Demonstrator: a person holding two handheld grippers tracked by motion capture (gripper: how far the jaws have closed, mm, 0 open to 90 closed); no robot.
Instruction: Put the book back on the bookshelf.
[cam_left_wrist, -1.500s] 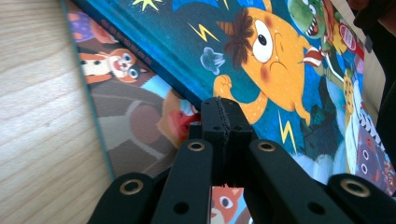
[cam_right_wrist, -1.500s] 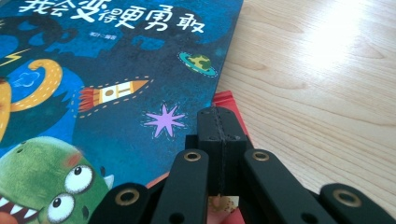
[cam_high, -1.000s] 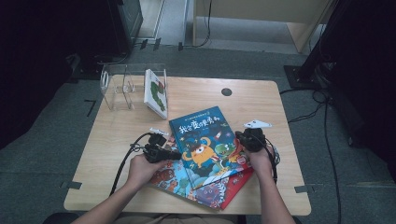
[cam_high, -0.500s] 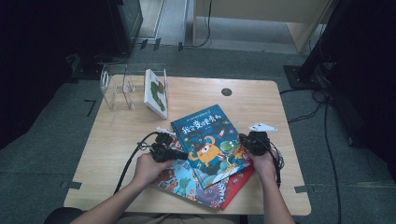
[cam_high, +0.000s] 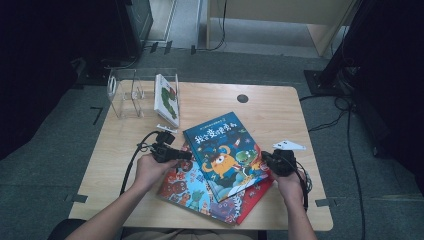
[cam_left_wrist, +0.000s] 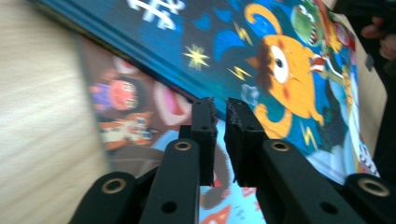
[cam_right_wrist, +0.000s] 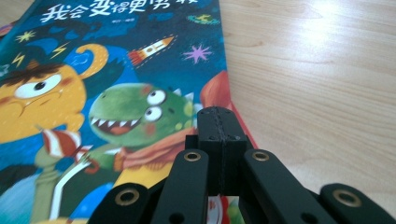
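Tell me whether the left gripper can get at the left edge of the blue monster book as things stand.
Probably yes. The left gripper sits right beside the blue monster book, at its left edge, its jaws having just opened a small gap with nothing between them. Nothing lies between gripper and edge; that edge rests on the red book beneath.
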